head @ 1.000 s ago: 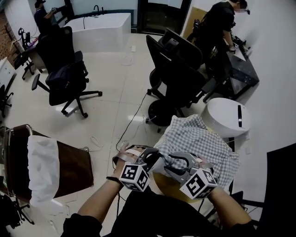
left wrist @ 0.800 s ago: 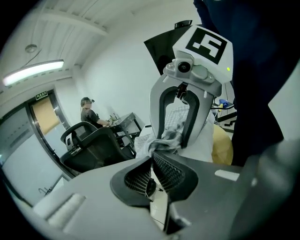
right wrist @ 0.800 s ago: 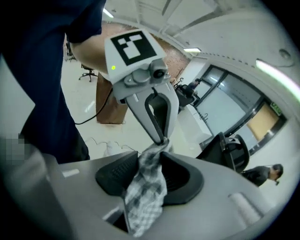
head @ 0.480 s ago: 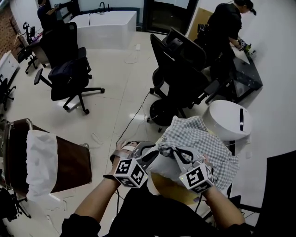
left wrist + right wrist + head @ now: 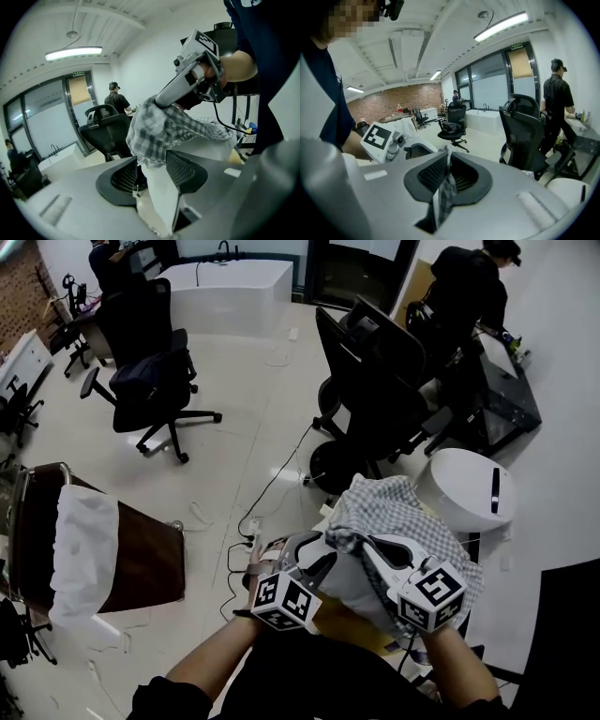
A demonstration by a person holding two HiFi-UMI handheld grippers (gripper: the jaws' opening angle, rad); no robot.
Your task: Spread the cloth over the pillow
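Observation:
The grey-and-white checked cloth point(image 5: 398, 512) lies bunched on the white pillow point(image 5: 352, 582) just in front of me. My right gripper point(image 5: 361, 542) is shut on the cloth's near edge, and a strip of the check point(image 5: 443, 197) is pinched between its pads. In the left gripper view that gripper point(image 5: 157, 101) lifts the cloth point(image 5: 159, 126) above the pillow point(image 5: 206, 147). My left gripper point(image 5: 314, 554) sits close beside it. Its jaws have just been opening, and a fold of white pillow fabric point(image 5: 157, 192) stands loose between them.
A black office chair point(image 5: 375, 381) stands right beyond the pillow, and a white round unit point(image 5: 469, 488) is at its right. A brown seat with a white cloth point(image 5: 84, 549) stands at the left. Cables point(image 5: 253, 512) run over the floor. A person point(image 5: 469, 296) works at the back right.
The right gripper's jaws closed on the cloth's near edge, rolled, and lifted it toward the left. The left gripper rolled and its jaws opened.

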